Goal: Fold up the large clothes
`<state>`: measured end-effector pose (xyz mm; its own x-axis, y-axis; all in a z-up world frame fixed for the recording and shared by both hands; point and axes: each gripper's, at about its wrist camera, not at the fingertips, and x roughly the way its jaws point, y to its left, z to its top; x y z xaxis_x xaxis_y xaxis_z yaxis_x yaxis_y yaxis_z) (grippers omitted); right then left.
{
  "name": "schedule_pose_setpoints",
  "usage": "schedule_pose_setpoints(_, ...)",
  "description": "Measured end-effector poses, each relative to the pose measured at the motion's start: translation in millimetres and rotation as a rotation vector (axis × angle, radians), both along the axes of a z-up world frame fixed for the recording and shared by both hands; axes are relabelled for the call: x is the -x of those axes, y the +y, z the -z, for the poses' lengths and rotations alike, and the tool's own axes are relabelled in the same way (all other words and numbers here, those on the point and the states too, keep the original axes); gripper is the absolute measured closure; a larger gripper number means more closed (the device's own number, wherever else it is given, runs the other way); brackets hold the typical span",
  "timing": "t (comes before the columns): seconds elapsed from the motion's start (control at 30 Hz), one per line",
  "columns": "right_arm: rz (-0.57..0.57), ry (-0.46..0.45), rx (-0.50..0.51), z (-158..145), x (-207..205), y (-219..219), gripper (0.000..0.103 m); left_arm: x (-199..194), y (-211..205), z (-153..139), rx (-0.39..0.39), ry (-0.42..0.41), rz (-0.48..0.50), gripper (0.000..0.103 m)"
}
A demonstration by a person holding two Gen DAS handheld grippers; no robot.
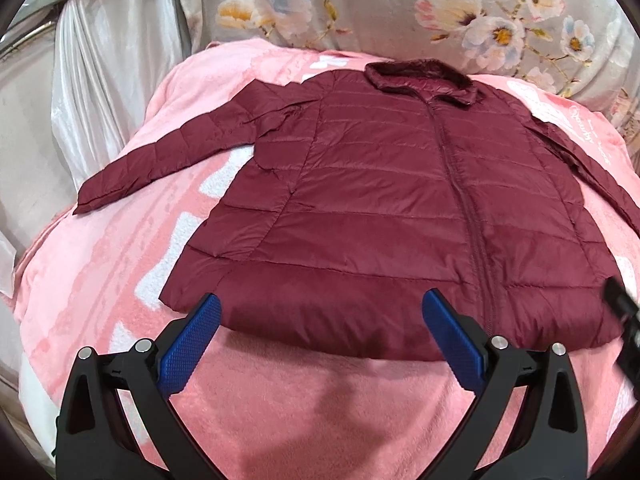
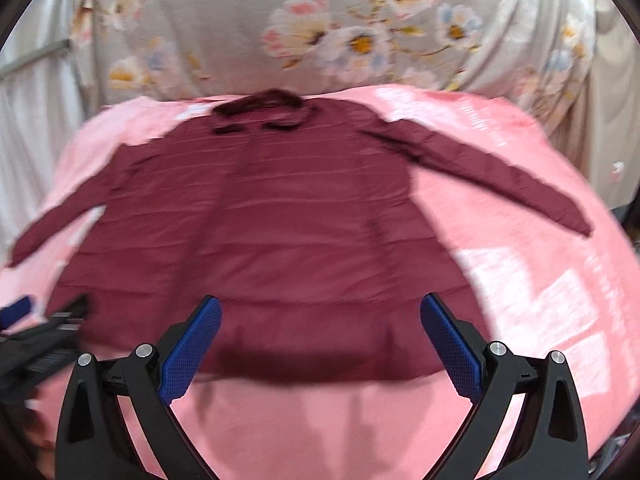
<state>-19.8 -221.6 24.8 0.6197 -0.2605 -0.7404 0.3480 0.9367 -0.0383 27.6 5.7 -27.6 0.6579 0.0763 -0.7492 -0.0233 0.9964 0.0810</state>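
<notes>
A dark red quilted jacket (image 1: 384,200) lies flat and zipped on a pink blanket (image 1: 120,264), collar far, hem near, both sleeves spread out. My left gripper (image 1: 320,308) hovers open just above the hem, nothing between its blue pads (image 1: 192,344). The right wrist view is blurred by motion: the same jacket (image 2: 280,232) fills its middle, and my right gripper (image 2: 320,312) is open over the hem, empty. The left gripper (image 2: 36,328) shows at the left edge of that view. A black part of the right gripper (image 1: 624,320) shows at the right edge of the left wrist view.
The pink blanket (image 2: 520,280) covers a bed. A grey floral bedspread or pillow (image 1: 400,4) rises behind the collar. White satin curtain (image 1: 100,80) hangs at the far left. Bare blanket lies near the hem and beside the right sleeve (image 2: 500,176).
</notes>
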Motion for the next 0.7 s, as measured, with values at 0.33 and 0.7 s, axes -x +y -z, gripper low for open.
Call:
schedule_pose_setpoints(0.33, 0.454, -0.002, -0.154, 20.2, -22.3, -230.7, 0.005, -37.3, 10.4, -3.4, -0.031, -0.052, -0.057, 0.005)
schedule_pose_setpoints(0.7, 0.709, -0.171, -0.43, 60.8, -32.3, -355.5, 0.005, -80.2, 13.7, 0.0, 0.0, -0.066, -0.093, 0.005)
